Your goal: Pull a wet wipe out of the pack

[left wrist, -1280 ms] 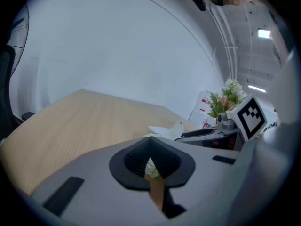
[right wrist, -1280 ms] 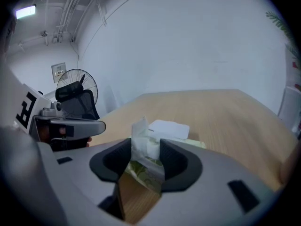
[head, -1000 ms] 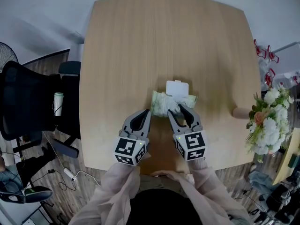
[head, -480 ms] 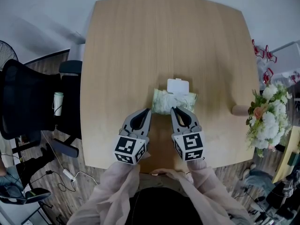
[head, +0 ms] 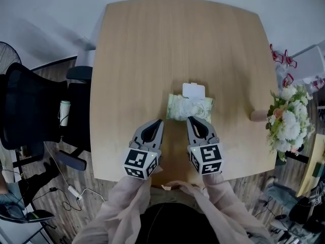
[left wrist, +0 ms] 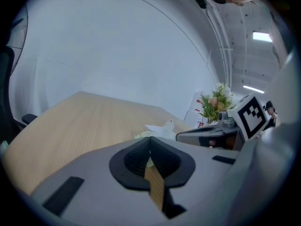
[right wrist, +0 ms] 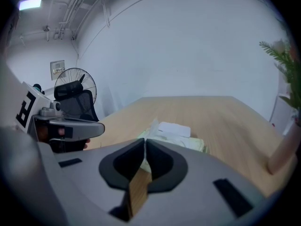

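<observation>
right gripper (head: 191,118) just clamped together, seemingly on the white wet wipe (right wrist: 153,123) poking from the pale green soft pack (head: 177,109), so pulling's next; left gripper (head: 160,120) sits closed, empty

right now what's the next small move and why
Probably lift the right gripper slowly up and back: its jaws look shut on the wipe tuft poking from the open pack. The left gripper is shut, off the pack.
</observation>
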`<state>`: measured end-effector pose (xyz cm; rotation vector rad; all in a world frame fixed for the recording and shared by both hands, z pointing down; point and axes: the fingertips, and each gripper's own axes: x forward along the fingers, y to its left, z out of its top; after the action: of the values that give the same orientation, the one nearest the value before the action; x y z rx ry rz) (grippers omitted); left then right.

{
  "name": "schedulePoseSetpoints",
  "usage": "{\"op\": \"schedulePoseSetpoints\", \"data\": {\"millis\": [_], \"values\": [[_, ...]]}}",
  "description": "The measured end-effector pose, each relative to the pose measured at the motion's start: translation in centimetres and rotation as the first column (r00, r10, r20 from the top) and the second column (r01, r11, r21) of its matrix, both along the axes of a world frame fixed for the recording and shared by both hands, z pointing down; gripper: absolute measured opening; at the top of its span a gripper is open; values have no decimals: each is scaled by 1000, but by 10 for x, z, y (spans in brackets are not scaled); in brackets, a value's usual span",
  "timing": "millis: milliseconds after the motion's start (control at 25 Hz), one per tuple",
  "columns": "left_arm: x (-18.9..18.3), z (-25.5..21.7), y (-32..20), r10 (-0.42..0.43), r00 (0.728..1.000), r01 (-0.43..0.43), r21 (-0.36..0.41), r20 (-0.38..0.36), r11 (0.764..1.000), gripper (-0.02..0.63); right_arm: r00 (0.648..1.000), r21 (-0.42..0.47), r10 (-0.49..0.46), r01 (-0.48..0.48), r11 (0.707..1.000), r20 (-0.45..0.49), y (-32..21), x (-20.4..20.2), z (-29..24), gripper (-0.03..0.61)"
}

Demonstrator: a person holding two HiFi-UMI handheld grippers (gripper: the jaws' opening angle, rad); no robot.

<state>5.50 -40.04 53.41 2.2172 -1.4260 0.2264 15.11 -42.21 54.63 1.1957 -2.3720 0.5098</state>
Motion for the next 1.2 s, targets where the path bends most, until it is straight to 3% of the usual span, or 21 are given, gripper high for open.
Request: {"op": "schedulePoseSetpoints", "data": {"millis": [280,1200], "values": [[-4,-6,12,6,1000,-7,13,6,1000,12,998,-32,27,-25,999,61,14,-3,-5,21],[-21,-24,46,46,999,-47,55,12,997,12,995,20,100,-100,995,29,48,-5,-23,22]]}}
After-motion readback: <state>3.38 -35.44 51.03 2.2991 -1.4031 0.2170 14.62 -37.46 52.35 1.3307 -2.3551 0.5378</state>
